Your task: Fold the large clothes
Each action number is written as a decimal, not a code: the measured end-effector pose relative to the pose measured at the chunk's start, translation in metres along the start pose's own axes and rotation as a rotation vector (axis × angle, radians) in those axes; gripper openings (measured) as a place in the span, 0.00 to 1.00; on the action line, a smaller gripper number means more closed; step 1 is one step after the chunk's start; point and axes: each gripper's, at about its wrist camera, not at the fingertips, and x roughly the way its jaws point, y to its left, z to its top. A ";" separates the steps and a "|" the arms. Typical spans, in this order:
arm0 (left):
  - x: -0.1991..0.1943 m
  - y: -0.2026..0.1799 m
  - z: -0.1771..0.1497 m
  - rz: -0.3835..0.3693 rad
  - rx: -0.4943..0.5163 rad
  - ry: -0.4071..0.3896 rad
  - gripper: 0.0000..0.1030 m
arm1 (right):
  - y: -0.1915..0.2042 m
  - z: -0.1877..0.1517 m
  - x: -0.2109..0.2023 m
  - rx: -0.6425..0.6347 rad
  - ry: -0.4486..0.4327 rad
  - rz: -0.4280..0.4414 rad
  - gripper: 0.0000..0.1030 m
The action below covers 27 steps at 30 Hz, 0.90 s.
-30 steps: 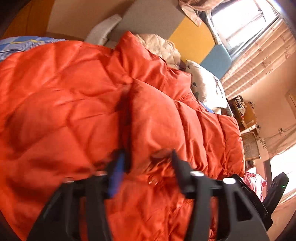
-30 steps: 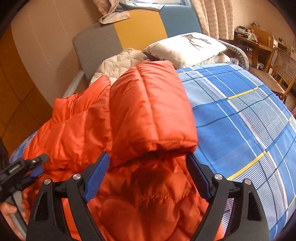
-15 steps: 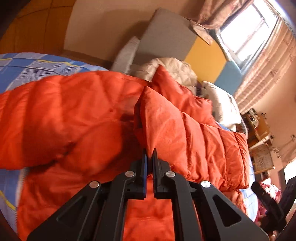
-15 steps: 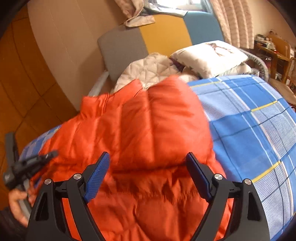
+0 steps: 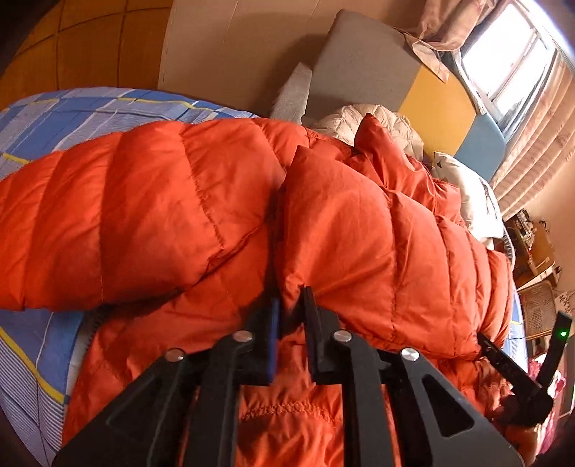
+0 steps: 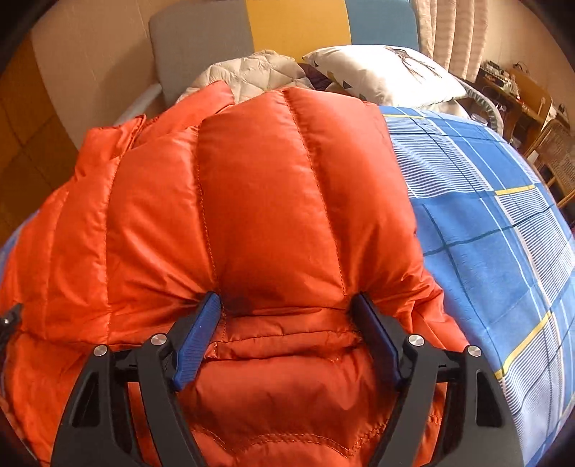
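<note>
Mostly flat — jacket: the orange down jacket lay spread on the bed, over the blue checked sheet, with both sleeves folded in over the body.
Long axis: it ran from the hem near the grippers up toward the headboard and pillow.
Right gripper: its tips rested on the cuff end of the folded right sleeve, one either side of it; the jaws were wide and closing, the sleeve's end bulging between them, not yet squeezed.
Left gripper: it sat at the near edge of the other folded sleeve, just in front; the jaws were narrow and opening, a pinch of orange fabric between them, though whether the pads pressed on it I could not tell.
Nearer hand: each gripper was at its own sleeve, both low at the hem side.
Change from a second earlier: the left jaws had shut tight and parted again; the right gripper had dropped from hovering above the sleeve down onto its cuff.
</note>
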 end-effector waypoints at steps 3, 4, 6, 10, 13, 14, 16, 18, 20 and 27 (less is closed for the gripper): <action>-0.015 0.004 -0.004 0.001 -0.012 -0.040 0.46 | 0.004 -0.001 -0.007 -0.019 -0.014 -0.028 0.75; -0.020 0.006 -0.006 0.008 -0.012 -0.050 0.48 | 0.005 -0.002 -0.011 -0.024 -0.027 -0.034 0.75; -0.027 0.011 -0.010 0.004 -0.019 -0.058 0.48 | 0.010 -0.006 -0.019 -0.038 -0.050 -0.046 0.75; -0.043 0.024 -0.019 0.021 -0.022 -0.082 0.51 | 0.020 -0.015 -0.036 -0.056 -0.086 -0.044 0.75; -0.060 0.036 -0.026 0.031 -0.018 -0.110 0.57 | 0.033 -0.024 -0.051 -0.090 -0.115 -0.033 0.80; -0.066 0.041 -0.028 0.032 -0.021 -0.121 0.60 | 0.037 -0.026 -0.054 -0.106 -0.121 -0.031 0.80; -0.077 0.056 -0.032 0.041 -0.037 -0.137 0.62 | 0.047 -0.034 -0.064 -0.139 -0.136 -0.022 0.80; -0.085 0.077 -0.036 0.056 -0.067 -0.137 0.62 | 0.054 -0.042 -0.070 -0.159 -0.139 -0.013 0.80; -0.091 0.098 -0.040 0.073 -0.108 -0.139 0.64 | 0.062 -0.051 -0.074 -0.168 -0.137 -0.006 0.80; -0.115 0.195 -0.052 0.154 -0.334 -0.172 0.68 | 0.085 -0.081 -0.077 -0.188 -0.121 -0.007 0.80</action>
